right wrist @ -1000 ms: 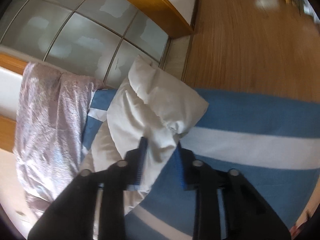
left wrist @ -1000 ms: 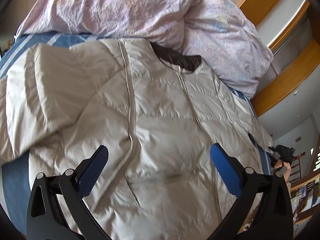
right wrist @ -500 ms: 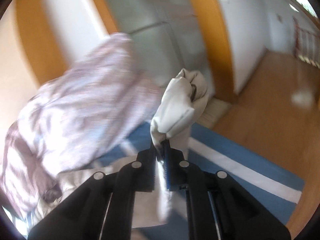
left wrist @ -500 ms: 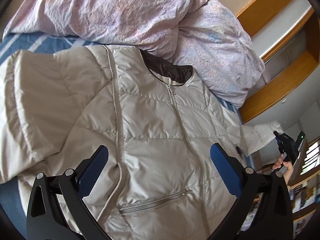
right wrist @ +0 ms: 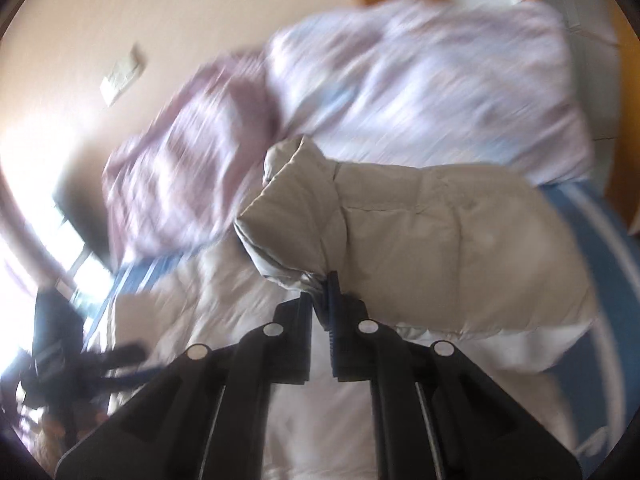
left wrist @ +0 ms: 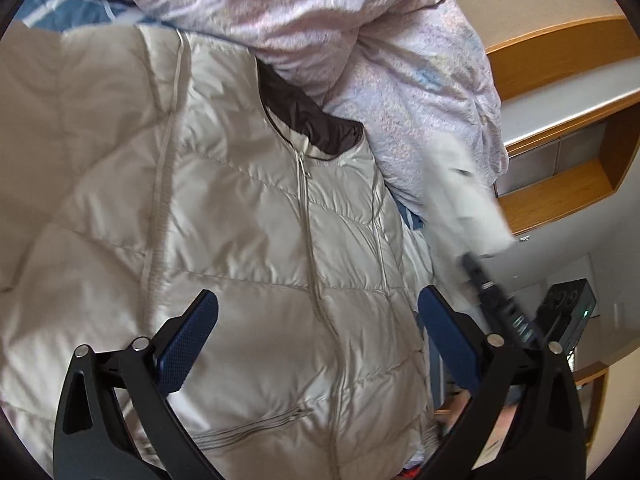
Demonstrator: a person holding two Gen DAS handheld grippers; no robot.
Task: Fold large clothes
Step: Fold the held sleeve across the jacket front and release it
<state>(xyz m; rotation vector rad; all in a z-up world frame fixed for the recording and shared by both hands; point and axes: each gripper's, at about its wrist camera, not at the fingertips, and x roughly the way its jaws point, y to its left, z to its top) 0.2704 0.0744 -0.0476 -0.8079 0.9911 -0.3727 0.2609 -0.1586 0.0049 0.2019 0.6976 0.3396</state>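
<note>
Left hand-held gripper (left wrist: 318, 344): jaws spread wide, blue pads (left wrist: 188, 344) clear of everything, nothing between them, released. It hangs over the near half of the jacket (left wrist: 248, 240).

Jacket is beige, quilted, lying front-up on the bed (left wrist: 60, 12), zip closed, pocket zip near, dark collar lining far. Its left sleeve is folded in over the left side.

Right hand-held gripper (right wrist: 326, 308): jaws clenched on the cuff end of the other sleeve (right wrist: 400, 232), fabric pinched between the pads. The sleeve is lifted off the bed and stretches right from the grip, above the jacket body. In the left wrist view this sleeve and gripper show blurred at the right edge.

Far: pink crumpled duvet (left wrist: 320, 20) touching the collar. Blue striped sheet (right wrist: 592, 232) on the right. Wooden shelving (left wrist: 560, 128) beyond.
</note>
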